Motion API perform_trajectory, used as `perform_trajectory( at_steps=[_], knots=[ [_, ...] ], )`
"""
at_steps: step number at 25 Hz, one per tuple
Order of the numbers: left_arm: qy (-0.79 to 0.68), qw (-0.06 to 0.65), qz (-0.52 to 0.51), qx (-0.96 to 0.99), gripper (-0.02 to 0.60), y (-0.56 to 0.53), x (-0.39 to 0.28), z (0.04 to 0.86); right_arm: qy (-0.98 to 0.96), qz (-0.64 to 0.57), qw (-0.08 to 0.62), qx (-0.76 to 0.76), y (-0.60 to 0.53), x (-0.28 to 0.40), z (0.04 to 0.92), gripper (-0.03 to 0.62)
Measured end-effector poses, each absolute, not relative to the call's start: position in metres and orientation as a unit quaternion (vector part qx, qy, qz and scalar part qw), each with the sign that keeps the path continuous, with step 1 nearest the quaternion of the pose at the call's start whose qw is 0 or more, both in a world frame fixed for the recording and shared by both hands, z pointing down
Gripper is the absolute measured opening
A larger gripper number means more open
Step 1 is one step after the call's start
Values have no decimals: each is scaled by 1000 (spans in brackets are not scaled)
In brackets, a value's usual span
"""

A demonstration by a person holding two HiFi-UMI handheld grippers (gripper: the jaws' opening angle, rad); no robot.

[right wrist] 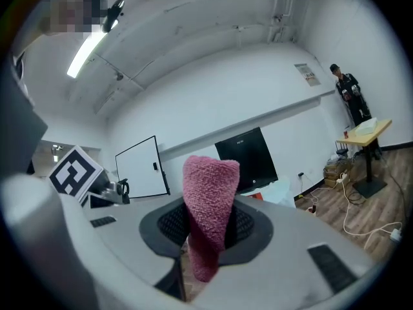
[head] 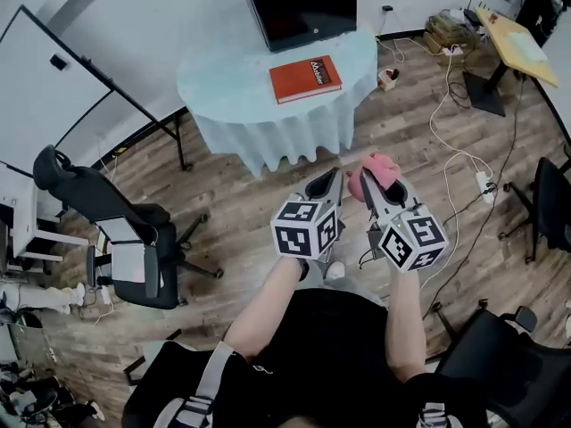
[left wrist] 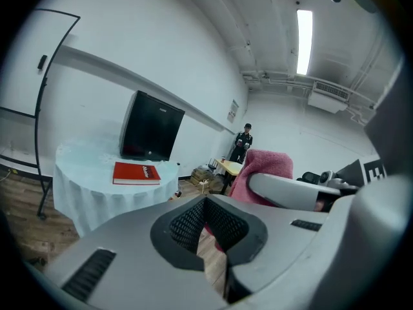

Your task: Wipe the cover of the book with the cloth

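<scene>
Cloth (right wrist: 210, 192) clamped in jaws of right gripper (head: 371, 182), left gripper (head: 333, 178) closed, book (head: 305, 78) well apart.

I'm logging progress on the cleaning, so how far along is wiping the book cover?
Done: the pink cloth is picked up, clamped in the right hand-held gripper. In hand: it hangs over the floor, short of the table, beside the left hand-held gripper, which is shut and empty. Left: the red book lies on the table with nothing touching it, so all the wiping remains.
</scene>
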State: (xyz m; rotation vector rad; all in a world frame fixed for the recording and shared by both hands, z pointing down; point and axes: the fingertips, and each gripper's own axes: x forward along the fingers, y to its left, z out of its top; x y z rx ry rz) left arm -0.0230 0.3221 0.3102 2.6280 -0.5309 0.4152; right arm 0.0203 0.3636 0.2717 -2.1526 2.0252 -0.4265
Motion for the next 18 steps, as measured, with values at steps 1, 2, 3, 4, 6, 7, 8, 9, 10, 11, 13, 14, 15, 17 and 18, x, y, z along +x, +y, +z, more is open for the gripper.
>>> perform_trajectory(
  at_steps=[1, 2, 3, 4, 6, 7, 8, 9, 10, 11, 13, 14, 15, 17, 18],
  knots=[
    [-183, 208, 143, 950, 14, 325, -13, 304, 673, -139, 80, -722, 365, 26, 269, 95],
    [-176, 202, 136, 954, 14, 327, -5, 299, 669, -136, 84, -726, 367, 33, 268, 95],
    [-171, 196, 131, 957, 14, 329, 1, 295, 664, -133, 87, -731, 368, 39, 266, 95],
    [-168, 192, 129, 958, 14, 328, 5, 294, 659, -130, 91, -735, 370, 45, 265, 95],
    [-168, 195, 131, 958, 14, 323, 10, 298, 651, -127, 101, -741, 371, 55, 264, 95],
    [-169, 201, 132, 956, 14, 320, 12, 301, 648, -128, 103, -744, 370, 59, 266, 95],
    [-171, 207, 133, 954, 14, 316, 14, 303, 644, -129, 104, -746, 370, 63, 268, 95],
    [-172, 211, 132, 953, 14, 312, 17, 304, 641, -130, 103, -749, 370, 66, 269, 95],
    [-172, 213, 130, 953, 14, 309, 22, 304, 639, -130, 102, -751, 370, 70, 271, 95],
    [-171, 215, 127, 953, 14, 306, 27, 304, 636, -130, 101, -754, 369, 74, 271, 95],
    [-164, 219, 125, 954, 15, 303, 38, 304, 631, -130, 102, -758, 369, 80, 273, 95],
    [-160, 221, 126, 954, 14, 303, 43, 305, 629, -132, 102, -759, 369, 84, 274, 95],
    [-156, 224, 128, 953, 14, 304, 47, 307, 626, -135, 102, -761, 369, 87, 275, 95],
    [-150, 227, 135, 953, 14, 305, 53, 311, 621, -145, 106, -763, 367, 94, 279, 95],
    [-149, 228, 139, 952, 14, 303, 54, 314, 618, -152, 110, -763, 363, 97, 283, 95]
  ],
)
